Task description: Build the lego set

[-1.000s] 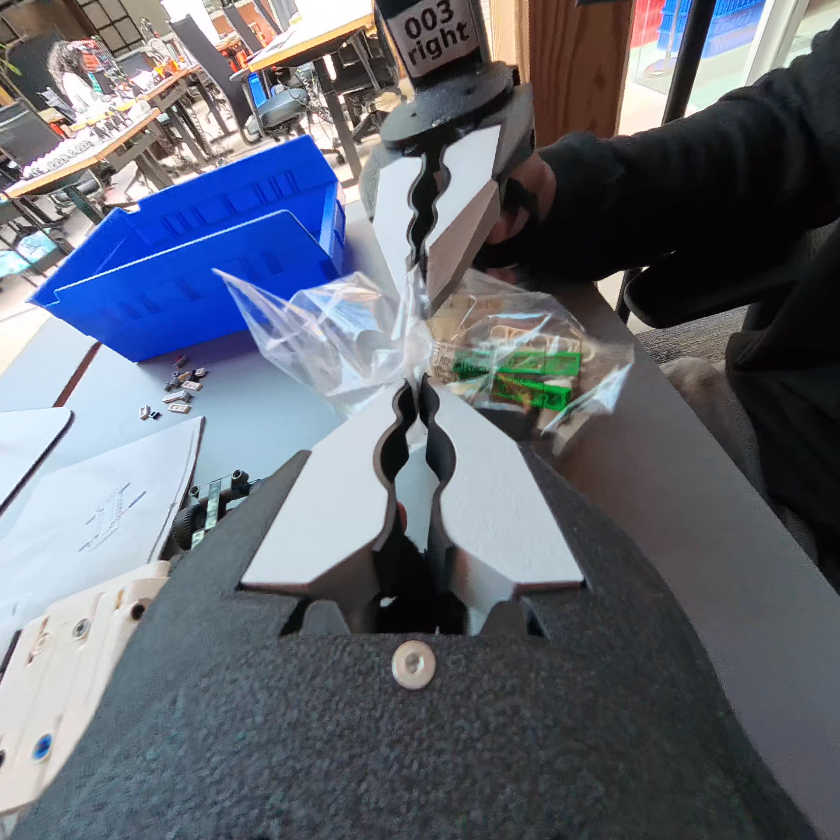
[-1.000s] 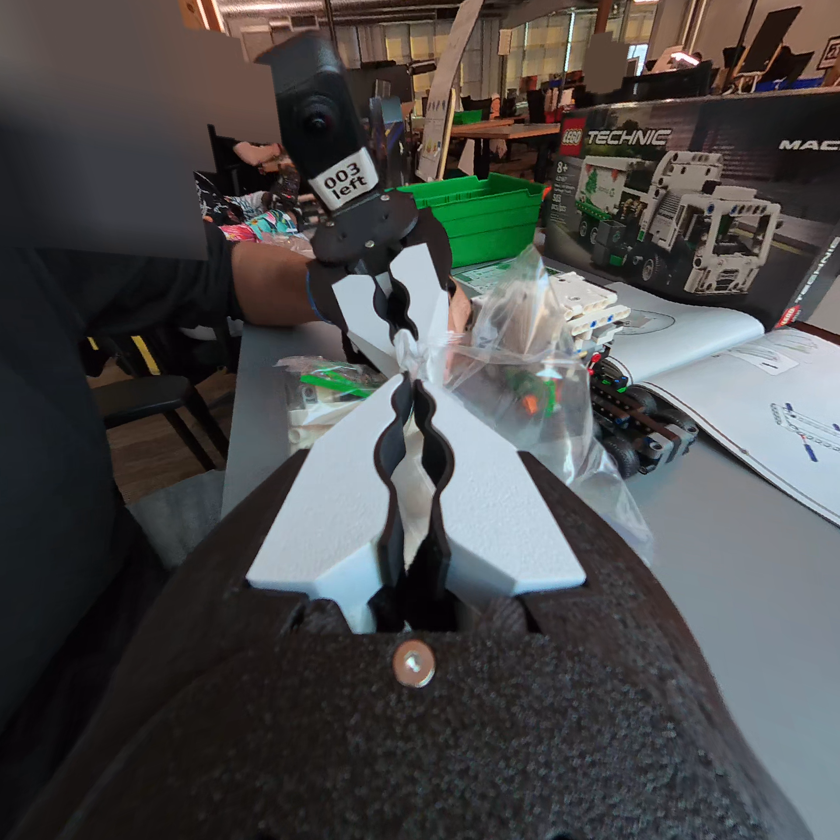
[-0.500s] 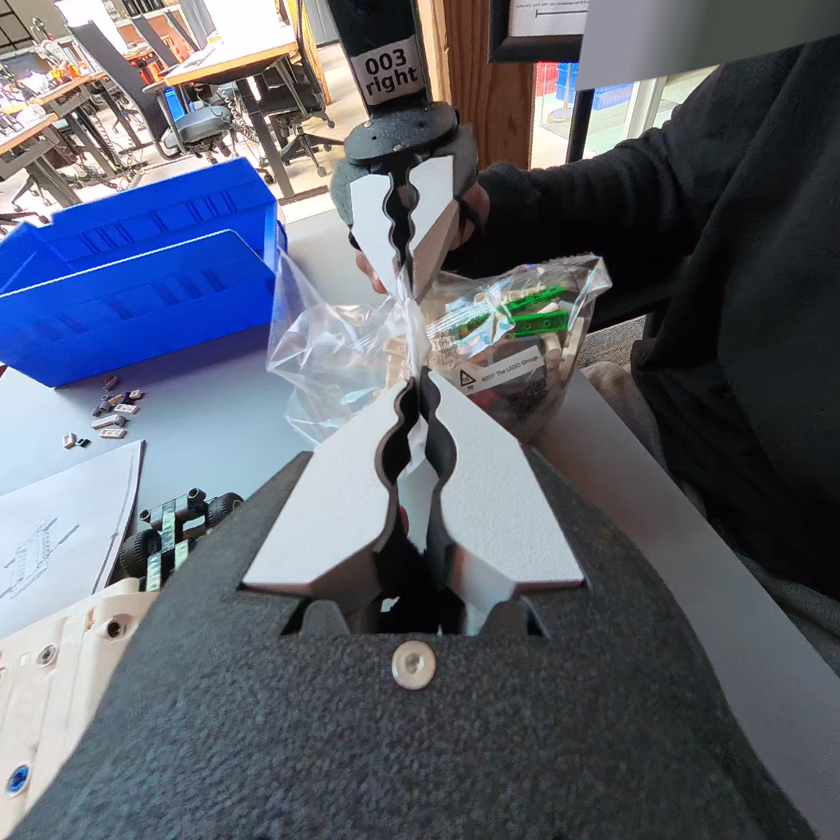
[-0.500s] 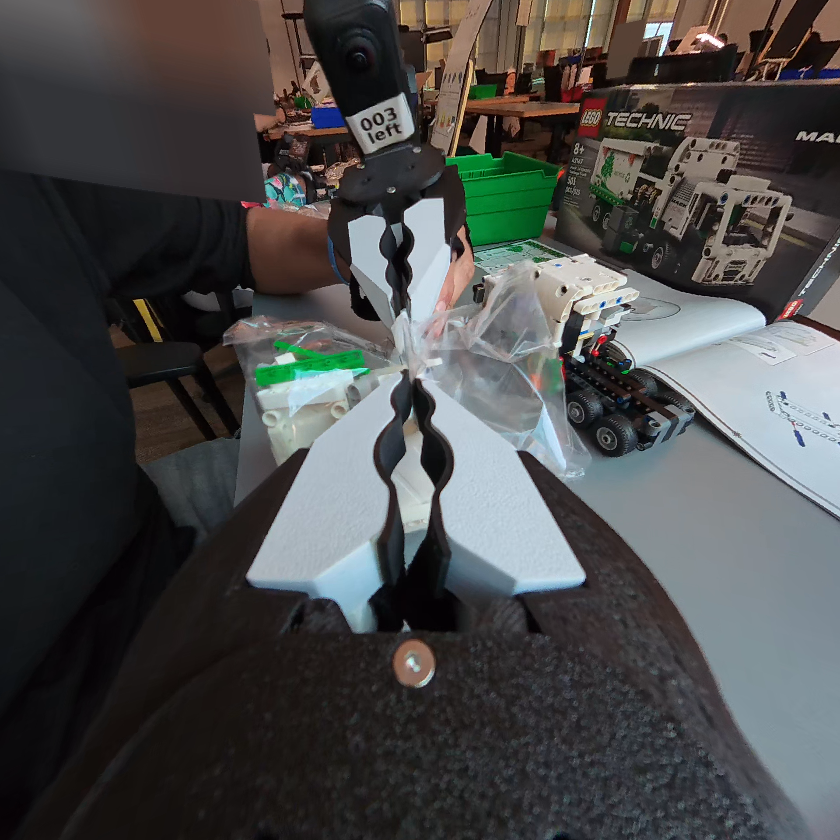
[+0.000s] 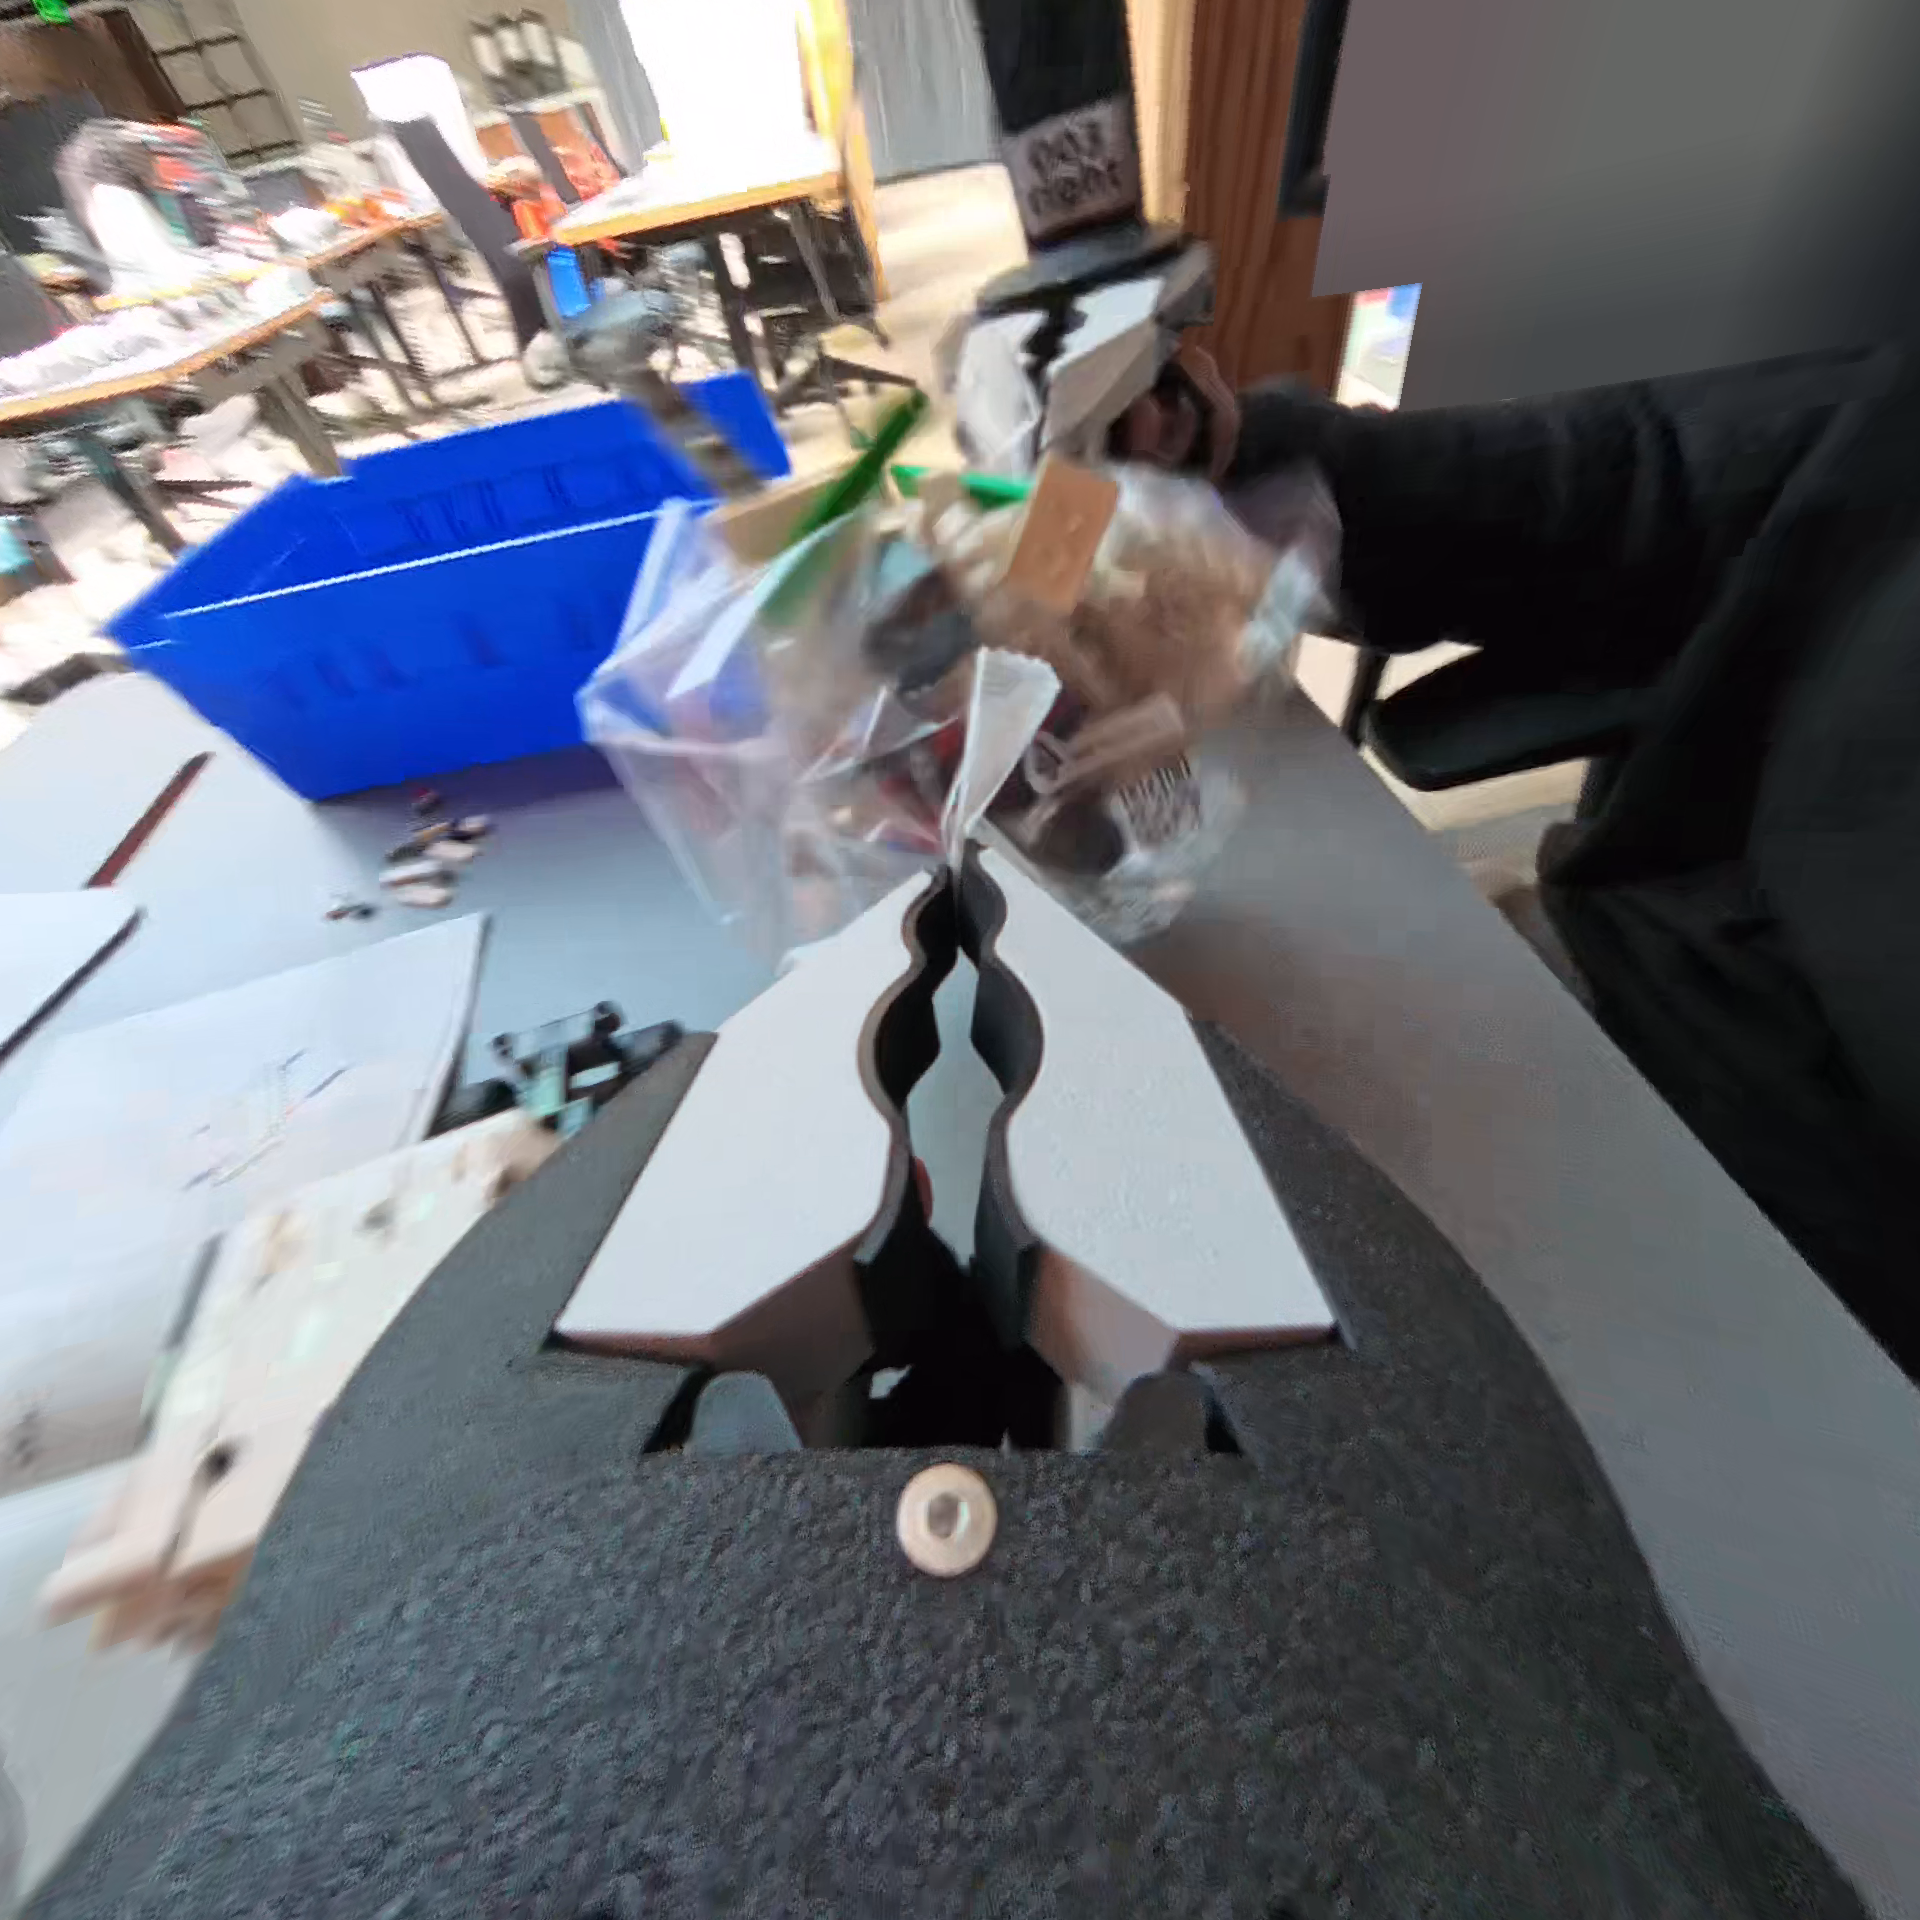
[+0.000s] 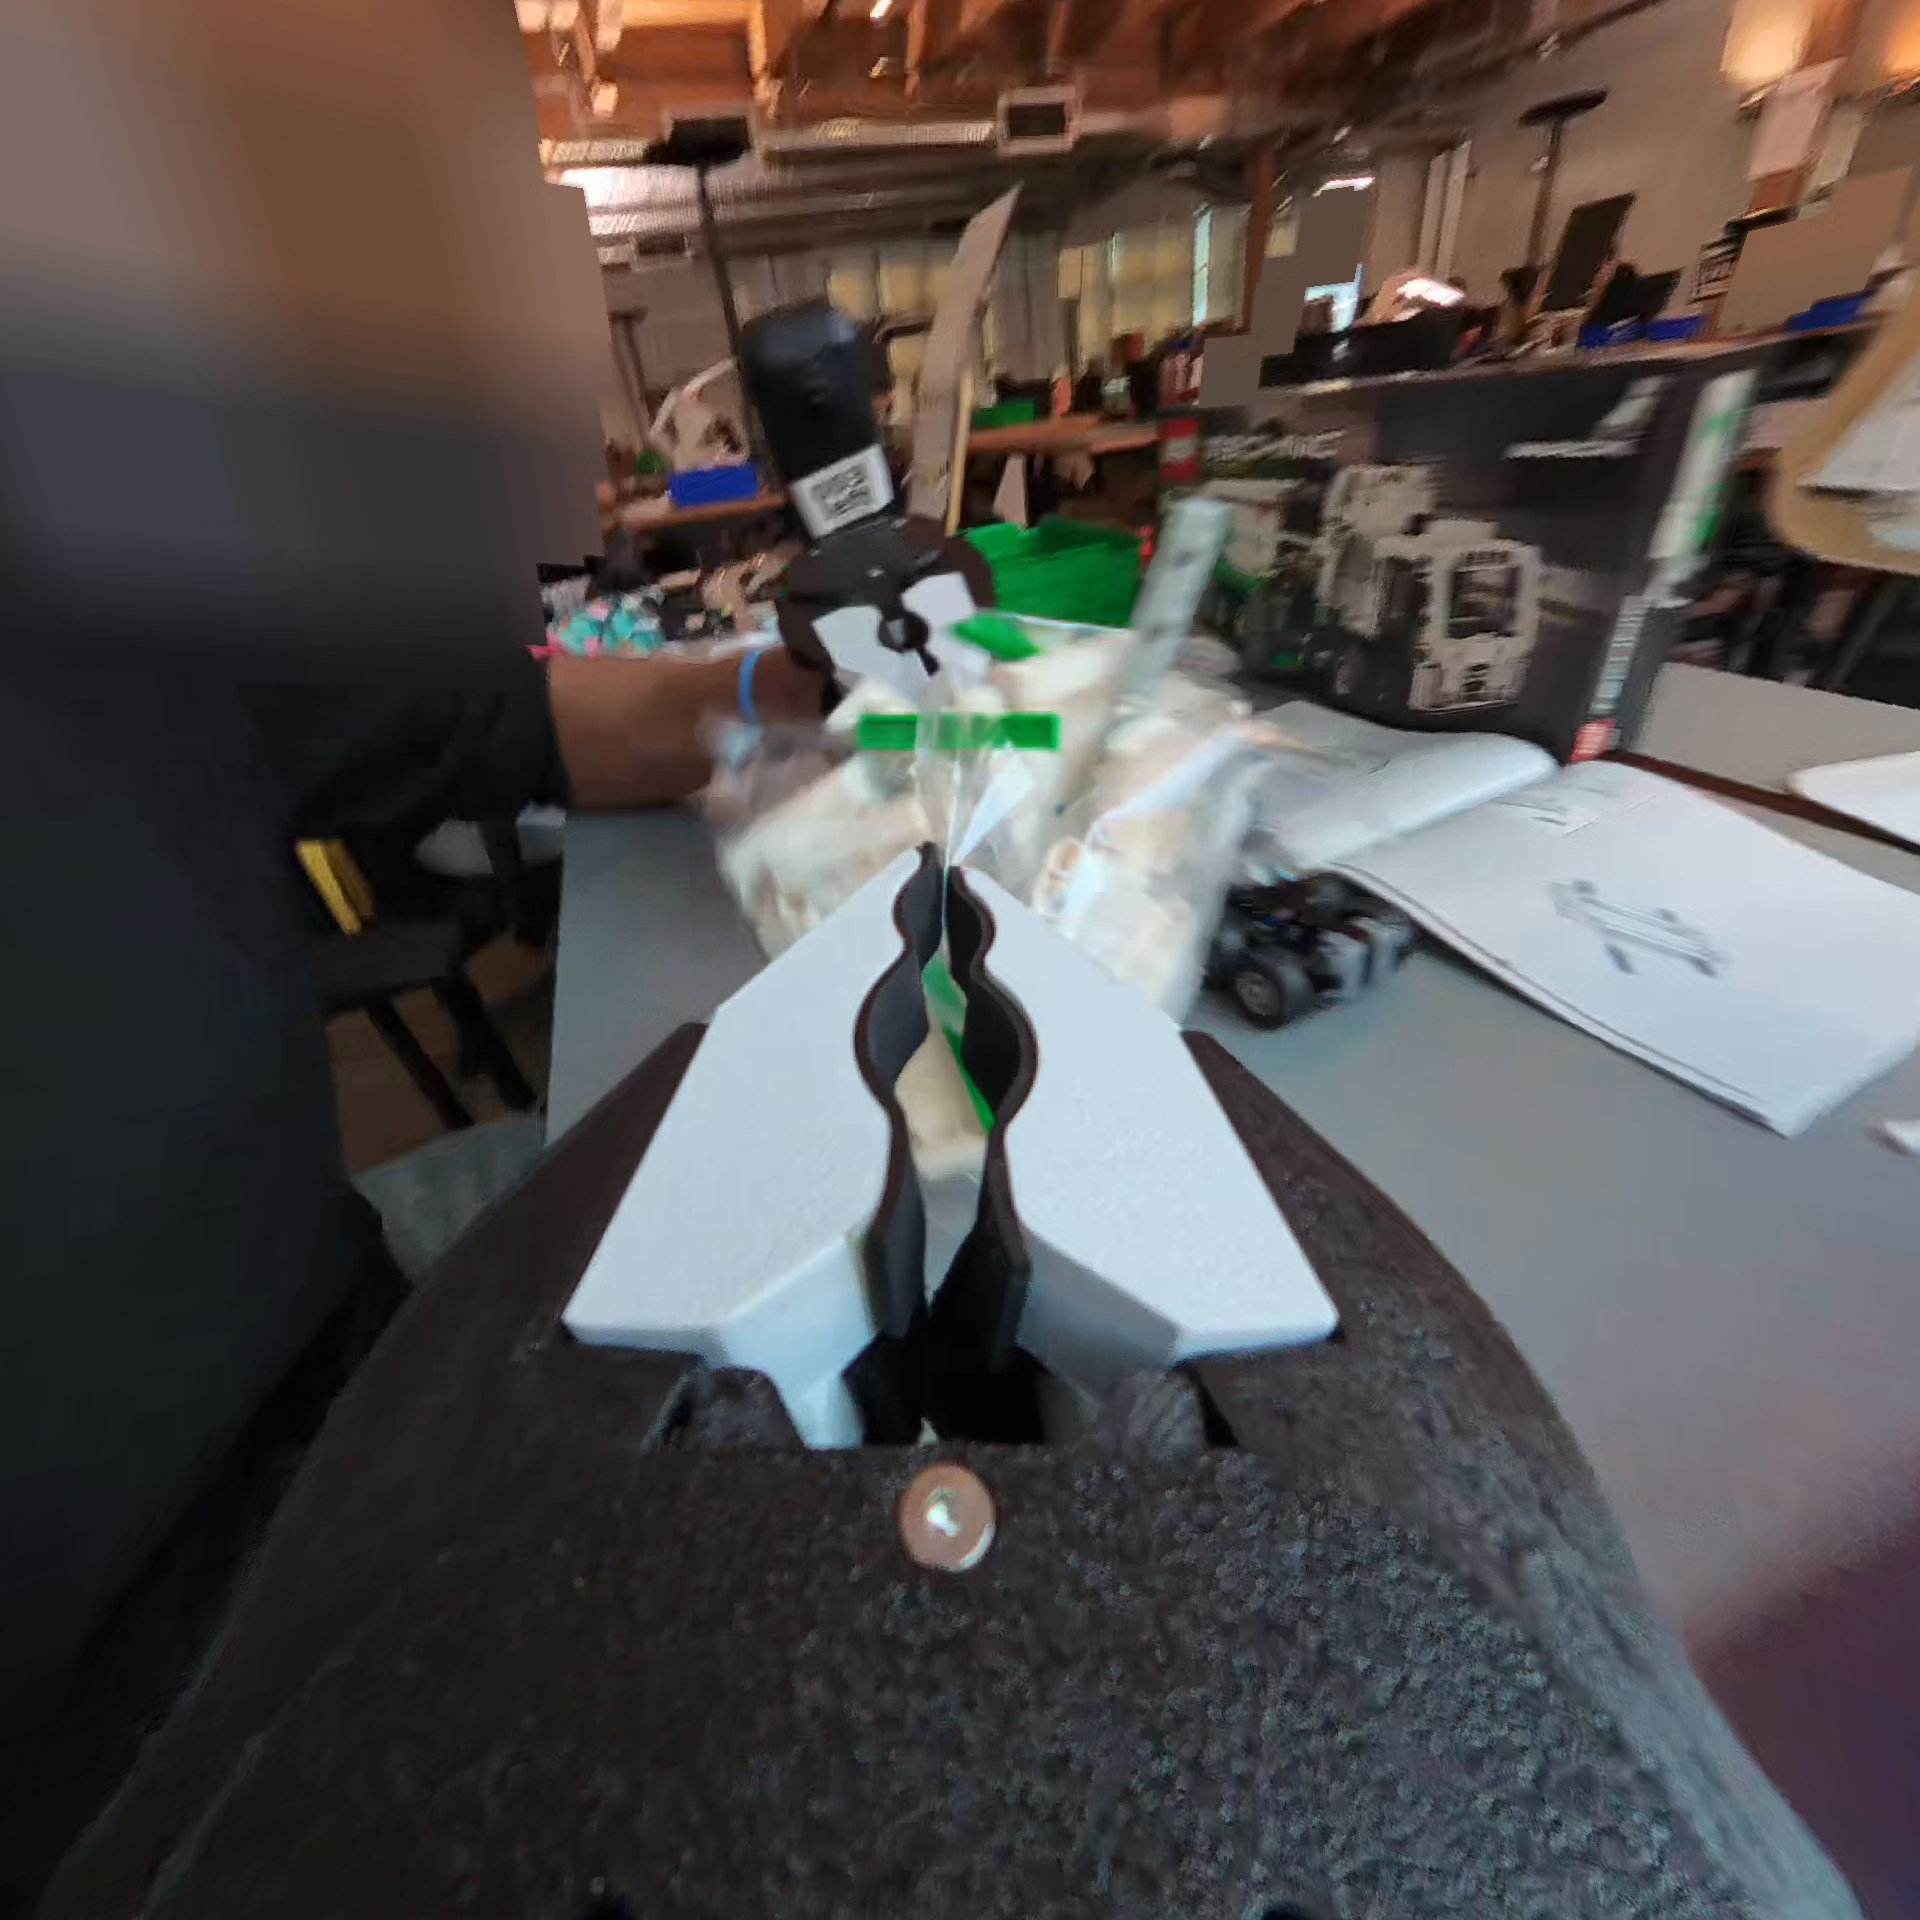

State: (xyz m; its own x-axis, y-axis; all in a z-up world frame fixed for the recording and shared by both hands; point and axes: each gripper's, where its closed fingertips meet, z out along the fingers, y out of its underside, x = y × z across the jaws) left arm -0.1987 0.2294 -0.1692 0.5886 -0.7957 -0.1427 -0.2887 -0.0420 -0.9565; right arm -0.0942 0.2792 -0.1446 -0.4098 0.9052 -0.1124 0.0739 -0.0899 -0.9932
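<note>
Both grippers were pinching the clear parts bag (image 5: 935,665), held above the grey table (image 5: 1455,1143): left gripper (image 5: 958,868) closed on one torn edge, right gripper (image 6: 940,862) closed on the opposite film. Step judged: tearing the bag open. Pieces appeared to be spilling near the blue bin (image 5: 416,613); blur prevented certainty. Next move probably calls for emptying the bricks beside the part-built truck (image 6: 1309,951).

Blue plastic bin (image 5: 416,613) at the far side of the grey table (image 5: 1558,1195) — open top. Green bin (image 6: 1049,566) farther back, beyond the table's edge. Wooden post (image 5: 1236,177) behind — upright. Other worktables (image 5: 717,203) and dark office chairs (image 5: 473,208) across the room, all blurred
</note>
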